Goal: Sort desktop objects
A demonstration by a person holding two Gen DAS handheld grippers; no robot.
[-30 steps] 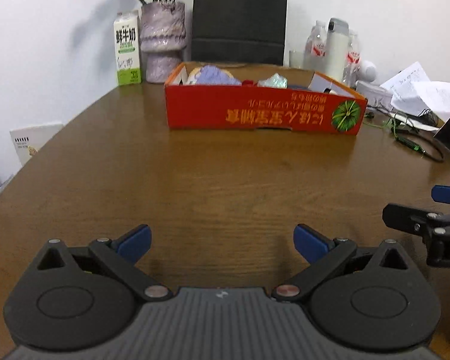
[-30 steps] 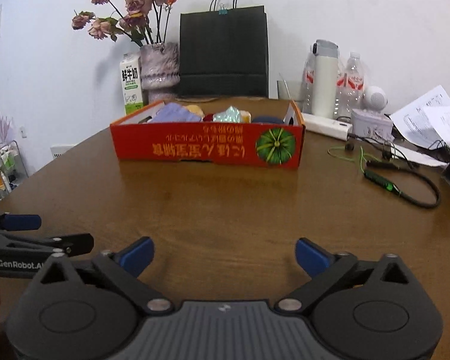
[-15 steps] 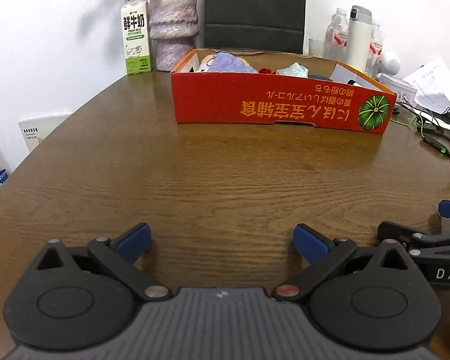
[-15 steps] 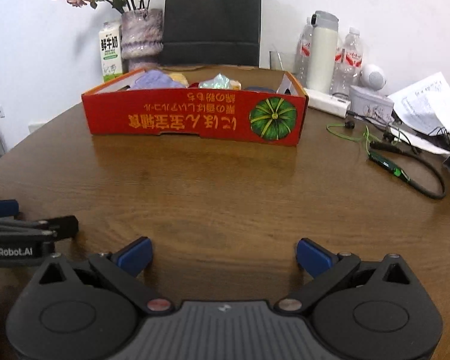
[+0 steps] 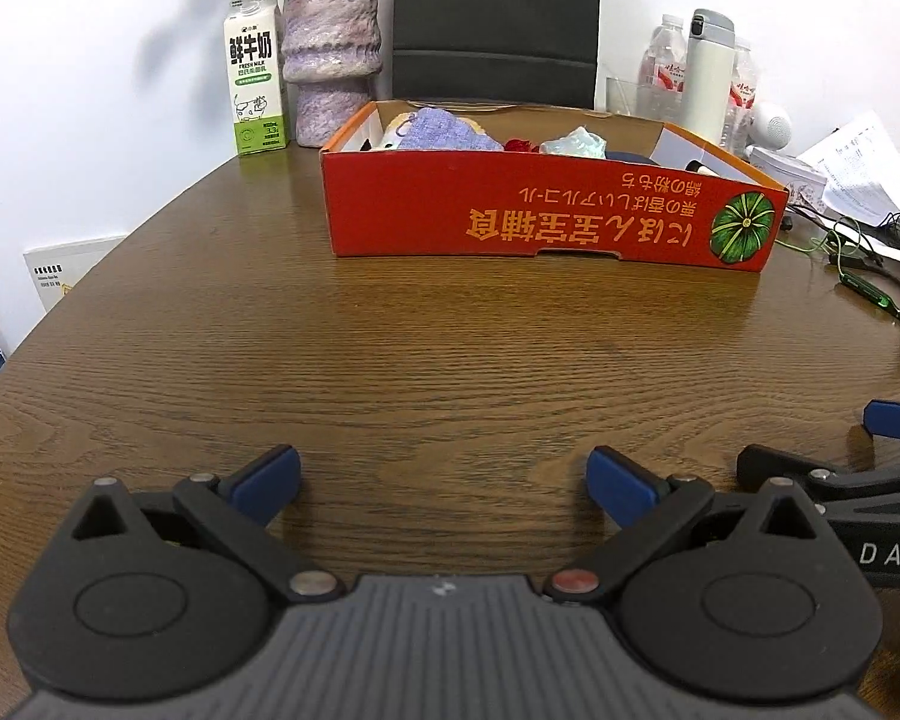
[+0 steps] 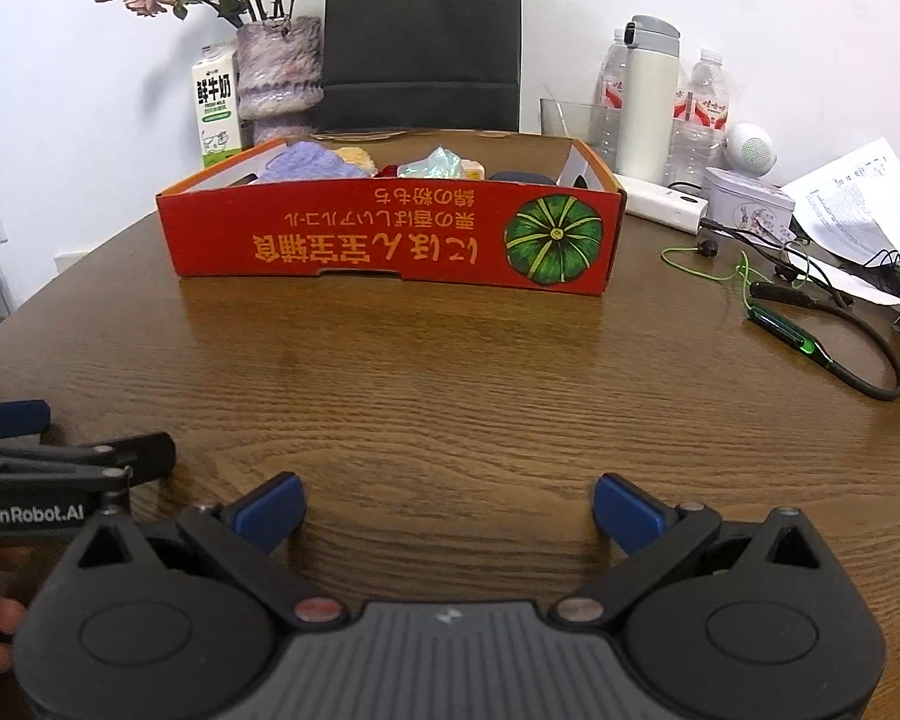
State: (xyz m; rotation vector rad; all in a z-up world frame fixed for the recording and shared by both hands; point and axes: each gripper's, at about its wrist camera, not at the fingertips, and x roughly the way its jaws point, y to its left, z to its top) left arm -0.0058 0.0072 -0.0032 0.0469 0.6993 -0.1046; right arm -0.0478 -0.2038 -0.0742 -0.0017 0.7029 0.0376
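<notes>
A red cardboard box (image 5: 546, 222) with a pumpkin print stands on the brown wooden table (image 5: 420, 348), also in the right wrist view (image 6: 390, 240). Inside lie a purple cloth (image 5: 444, 129), a pale green crinkled item (image 5: 576, 141), a yellow item (image 6: 354, 156) and something red. My left gripper (image 5: 444, 480) is open and empty, low over the table in front of the box. My right gripper (image 6: 447, 507) is open and empty beside it; its fingers (image 5: 894, 417) show at the right edge of the left wrist view.
A milk carton (image 5: 255, 75), a purple vase (image 5: 330, 54) with dried flowers and a black bag (image 5: 498, 18) stand behind the box. Bottles, a white flask (image 6: 651, 96), a power strip, papers (image 6: 858, 204) and cables (image 6: 822, 336) crowd the right side.
Both grippers have moved forward toward the box and dipped lower; the box looks larger and nearer. Both stay open and side by side.
</notes>
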